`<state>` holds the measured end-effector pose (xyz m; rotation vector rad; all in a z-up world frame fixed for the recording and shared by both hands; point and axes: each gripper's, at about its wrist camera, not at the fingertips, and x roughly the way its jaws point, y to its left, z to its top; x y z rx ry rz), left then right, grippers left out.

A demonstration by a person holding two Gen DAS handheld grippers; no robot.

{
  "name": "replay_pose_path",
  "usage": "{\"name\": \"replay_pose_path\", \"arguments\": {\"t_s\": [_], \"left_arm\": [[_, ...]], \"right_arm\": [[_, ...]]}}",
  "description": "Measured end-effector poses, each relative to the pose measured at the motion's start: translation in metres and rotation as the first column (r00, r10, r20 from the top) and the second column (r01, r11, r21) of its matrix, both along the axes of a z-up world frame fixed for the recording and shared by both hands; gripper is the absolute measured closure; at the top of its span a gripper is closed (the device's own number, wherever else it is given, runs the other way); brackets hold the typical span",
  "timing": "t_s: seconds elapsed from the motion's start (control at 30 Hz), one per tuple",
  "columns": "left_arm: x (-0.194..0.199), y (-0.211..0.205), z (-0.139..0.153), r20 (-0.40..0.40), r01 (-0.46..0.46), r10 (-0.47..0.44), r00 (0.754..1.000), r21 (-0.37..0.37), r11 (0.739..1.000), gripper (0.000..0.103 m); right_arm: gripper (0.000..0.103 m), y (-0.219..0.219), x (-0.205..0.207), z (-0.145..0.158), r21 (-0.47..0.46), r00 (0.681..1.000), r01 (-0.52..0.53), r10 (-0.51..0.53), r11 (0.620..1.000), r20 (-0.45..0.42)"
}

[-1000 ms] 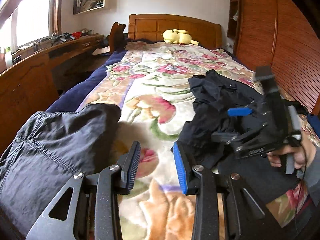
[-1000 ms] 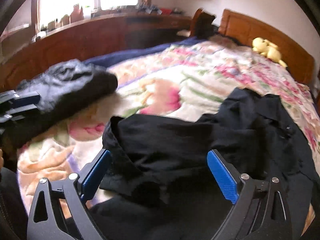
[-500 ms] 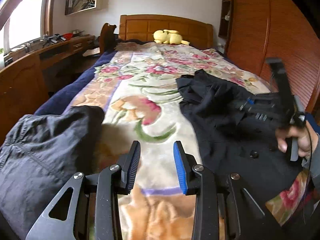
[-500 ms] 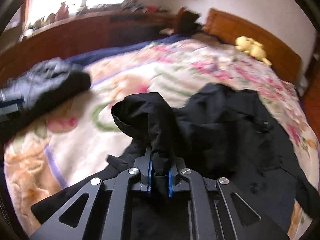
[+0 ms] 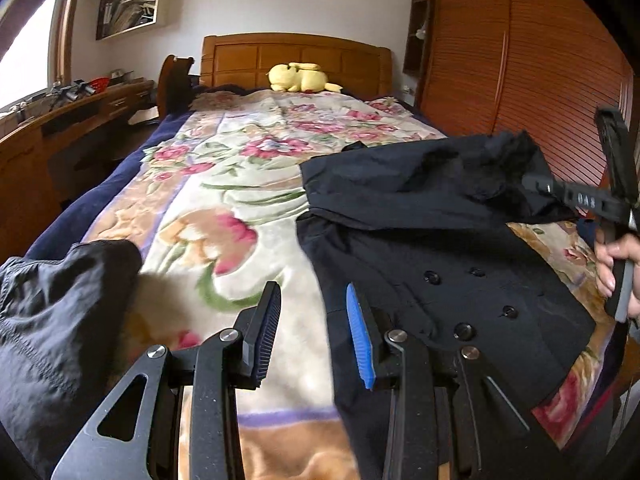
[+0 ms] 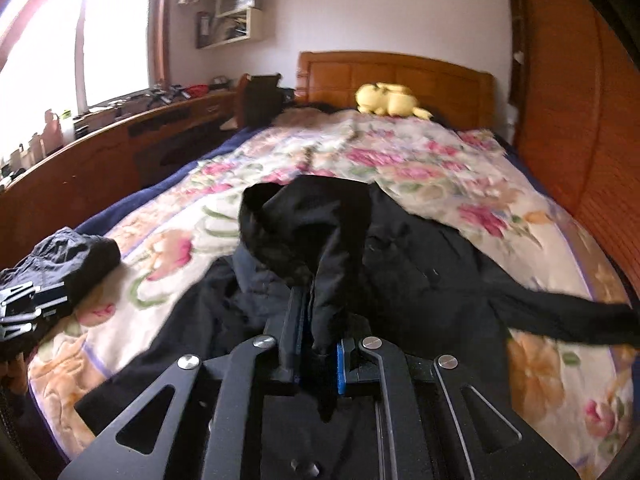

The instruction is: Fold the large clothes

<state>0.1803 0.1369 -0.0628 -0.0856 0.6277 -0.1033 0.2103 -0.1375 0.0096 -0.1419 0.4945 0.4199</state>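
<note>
While the black coat (image 5: pixel 420 264) lies spread near the bed's (image 5: pixel 224 184) foot edge, towards its right side, the right tongs (image 6: pixel 318 344) are clenched on a bunched fold of it, prob. a sleeve, lifted clear of the rest. Buttons show on the front panel, so it's face up, mostly flat, w/ another sleeve trailing towards the right edge. Left tongs (image 5: pixel 314 330) hang part open over the bed's foot edge, nothing between the pads, just beside the coat's left hem. At the bed's left foot corner sits a dark grey garment (image 5: pixel 56 320), bundled; can't tell if it's properly folded. Judging by that: one item maybe done, the coat barely begun, at its first fold. Left to do: sleeves in, body folded over, then stacked. Yellow plush toy (image 5: pixel 300 77) by the headboard, well apart.
</note>
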Motion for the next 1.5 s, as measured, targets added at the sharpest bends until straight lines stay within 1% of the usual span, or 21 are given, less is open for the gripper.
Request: {"name": "replay_pose_path", "arguments": {"t_s": [0.03, 0.07, 0.1, 0.13, 0.2, 0.27, 0.3, 0.37, 0.47, 0.53, 0.7, 0.77, 0.97, 1.0, 1.03, 1.1, 1.13, 1.17, 1.3, 1.4, 1.5], "left_arm": [[0.002, -0.003, 0.001, 0.002, 0.006, -0.006, 1.0, 0.001, 1.0, 0.068], [0.002, -0.005, 0.002, 0.005, 0.012, -0.012, 1.0, 0.002, 1.0, 0.068], [0.003, -0.008, 0.003, 0.007, 0.018, -0.018, 1.0, 0.002, 1.0, 0.068], [0.004, -0.011, 0.004, 0.011, 0.027, -0.027, 1.0, 0.001, 1.0, 0.068], [0.005, -0.017, 0.005, 0.014, 0.037, -0.038, 0.999, 0.001, 0.999, 0.068], [0.006, -0.022, 0.006, 0.014, 0.047, -0.047, 0.999, 0.004, 0.999, 0.068], [0.006, -0.024, 0.005, 0.013, 0.053, -0.053, 0.999, 0.007, 0.999, 0.068], [0.006, -0.025, 0.004, 0.01, 0.056, -0.057, 0.998, 0.012, 0.998, 0.068], [0.005, -0.025, 0.004, 0.007, 0.055, -0.055, 0.998, 0.012, 0.998, 0.068], [0.005, -0.024, 0.004, 0.006, 0.054, -0.054, 0.999, 0.009, 0.999, 0.068], [0.007, -0.022, 0.004, 0.0, 0.046, -0.046, 0.999, 0.006, 0.999, 0.068], [0.008, -0.022, 0.003, -0.002, 0.044, -0.044, 0.999, 0.005, 0.999, 0.068], [0.009, -0.024, 0.001, -0.01, 0.043, -0.043, 0.999, 0.008, 0.999, 0.068], [0.01, -0.024, 0.001, -0.01, 0.043, -0.043, 0.999, 0.009, 0.999, 0.068], [0.01, -0.024, 0.001, -0.011, 0.043, -0.042, 0.999, 0.01, 0.999, 0.068], [0.009, -0.024, 0.001, -0.013, 0.044, -0.044, 0.999, 0.011, 0.999, 0.068], [0.009, -0.024, 0.001, -0.013, 0.044, -0.044, 0.999, 0.012, 0.999, 0.068], [0.009, -0.024, 0.002, -0.011, 0.045, -0.045, 0.999, 0.011, 0.999, 0.068], [0.009, -0.024, 0.002, -0.004, 0.046, -0.046, 0.999, 0.005, 0.999, 0.068], [0.008, -0.023, 0.001, -0.007, 0.05, -0.05, 0.999, 0.007, 0.999, 0.068], [0.008, -0.026, 0.001, -0.008, 0.057, -0.057, 0.998, 0.01, 0.998, 0.068]], "right_arm": [[0.09, -0.002, -0.002, -0.005, -0.013, 1.0, 0.007, -0.007, 1.0, -0.019], [0.085, -0.003, -0.005, -0.009, -0.028, 0.999, 0.013, -0.014, 1.0, -0.033], [0.077, -0.003, -0.008, -0.012, -0.051, 0.999, 0.022, -0.024, 0.998, -0.045], [0.072, -0.005, -0.011, -0.016, -0.074, 0.998, 0.036, -0.04, 0.997, -0.056], [0.049, -0.008, -0.014, -0.02, -0.089, 0.996, 0.057, -0.063, 0.994, -0.061], [0.04, -0.012, -0.019, -0.026, -0.109, 0.995, 0.071, -0.079, 0.991, -0.065], [0.038, -0.014, -0.021, -0.028, -0.117, 0.994, 0.077, -0.086, 0.99, -0.07], [0.038, -0.009, -0.021, -0.027, -0.122, 0.993, 0.078, -0.089, 0.989, -0.081], [0.038, -0.006, -0.013, -0.022, -0.118, 0.994, 0.043, -0.054, 0.992, -0.09], [0.038, -0.003, -0.011, -0.024, -0.123, 0.996, 0.014, -0.025, 0.992, -0.089], [0.038, 0.007, 0.006, -0.038, -0.152, 0.993, -0.043, 0.026, 0.987, -0.113], [0.038, 0.016, 0.02, -0.042, -0.161, 0.989, -0.065, 0.043, 0.985, -0.139], [0.038, 0.045, 0.052, -0.063, -0.232, 0.977, -0.107, 0.059, 0.967, -0.205], [0.038, 0.048, 0.055, -0.066, -0.257, 0.977, -0.105, 0.052, 0.961, -0.206], [0.04, 0.051, 0.058, -0.069, -0.303, 0.982, -0.088, 0.032, 0.949, -0.185], [0.067, 0.052, 0.062, -0.068, -0.351, 0.988, -0.077, 0.023, 0.933, -0.155], [0.076, 0.05, 0.065, -0.066, -0.351, 0.988, -0.07, 0.016, 0.934, -0.155], [0.094, 0.046, 0.068, -0.063, -0.35, 0.989, -0.058, 0.006, 0.935, -0.148], [0.097, 0.025, 0.066, -0.043, -0.315, 0.997, 0.0, -0.026, 0.949, -0.079], [0.097, -0.002, 0.057, -0.026, -0.255, 0.997, 0.053, -0.064, 0.966, -0.035], [0.097, -0.026, 0.046, -0.022, -0.212, 0.994, 0.109, -0.113, 0.971, -0.005]]}}
